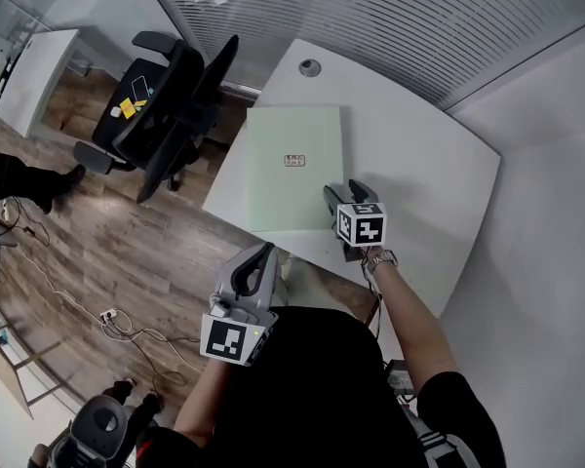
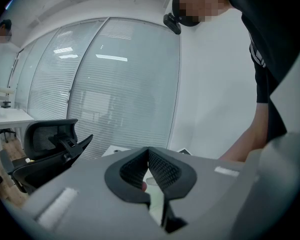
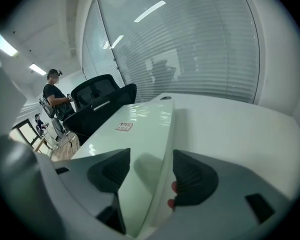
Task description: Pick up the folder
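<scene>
Head view, flat glossy pale-green folder, smooth white curved table

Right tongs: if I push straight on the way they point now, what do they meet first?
Probably the folder: its edge lies between the open right tongs, flat on the table.

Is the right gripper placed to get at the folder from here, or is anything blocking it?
Probably yes. The right gripper has its jaws open astride the edge of the folder on the table, pads not yet pressing, and nothing else lies between them.
</scene>
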A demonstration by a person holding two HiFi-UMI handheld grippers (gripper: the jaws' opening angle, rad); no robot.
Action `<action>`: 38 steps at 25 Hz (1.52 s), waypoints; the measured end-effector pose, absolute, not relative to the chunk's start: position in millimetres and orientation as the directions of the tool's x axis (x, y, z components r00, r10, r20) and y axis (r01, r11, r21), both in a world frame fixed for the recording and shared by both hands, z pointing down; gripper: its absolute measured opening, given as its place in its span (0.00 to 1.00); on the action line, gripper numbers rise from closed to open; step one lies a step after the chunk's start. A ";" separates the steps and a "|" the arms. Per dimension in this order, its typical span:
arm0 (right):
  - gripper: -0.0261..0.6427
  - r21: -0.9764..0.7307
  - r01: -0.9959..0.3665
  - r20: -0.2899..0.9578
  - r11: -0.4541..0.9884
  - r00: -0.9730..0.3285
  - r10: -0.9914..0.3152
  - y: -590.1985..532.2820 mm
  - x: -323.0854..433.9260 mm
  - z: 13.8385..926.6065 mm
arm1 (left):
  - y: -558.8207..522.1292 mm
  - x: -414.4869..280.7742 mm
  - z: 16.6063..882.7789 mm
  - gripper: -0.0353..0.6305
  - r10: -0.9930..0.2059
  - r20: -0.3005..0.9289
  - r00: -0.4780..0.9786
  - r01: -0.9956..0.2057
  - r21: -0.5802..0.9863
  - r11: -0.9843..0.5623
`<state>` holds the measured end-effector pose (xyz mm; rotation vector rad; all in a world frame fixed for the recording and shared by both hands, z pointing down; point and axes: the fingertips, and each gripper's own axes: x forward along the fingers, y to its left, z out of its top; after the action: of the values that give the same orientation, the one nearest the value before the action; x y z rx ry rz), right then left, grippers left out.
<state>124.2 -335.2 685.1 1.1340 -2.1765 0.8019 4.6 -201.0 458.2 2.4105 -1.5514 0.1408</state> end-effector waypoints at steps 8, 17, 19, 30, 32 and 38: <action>0.40 -0.193 -0.830 0.667 0.523 -0.502 -0.551 -333.0 120.5 690.6 | -208.0 -8.4 464.1 0.06 -0.886 0.205 0.417 -0.905 0.189 -0.382; 0.39 -0.209 -0.821 0.654 0.531 -0.521 -0.549 -328.0 121.0 692.1 | -193.1 -19.2 484.6 0.06 -0.884 0.269 0.381 -0.917 0.232 -0.325; 0.39 -0.209 -0.818 0.655 0.535 -0.524 -0.545 -325.1 121.1 691.4 | -188.8 -23.4 487.4 0.06 -0.885 0.287 0.367 -0.922 0.238 -0.305; 0.39 -0.230 -0.788 0.655 0.572 -0.560 -0.508 -306.7 105.2 693.0 | -187.6 -37.4 499.5 0.06 -0.890 0.308 0.336 -0.932 0.244 -0.268; 0.39 -0.233 -0.782 0.654 0.578 -0.566 -0.502 -303.0 101.5 692.3 | -186.2 -38.0 501.3 0.06 -0.890 0.306 0.339 -0.931 0.247 -0.269; 0.39 -0.239 -0.759 0.652 0.606 -0.588 -0.479 -295.8 93.0 691.2 | -185.2 -41.5 507.2 0.06 -0.889 0.317 0.331 -0.932 0.257 -0.255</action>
<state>93.0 -295.8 691.2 0.9750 -2.2958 0.6889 -41.5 -185.2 507.2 2.2073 -1.6083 0.1494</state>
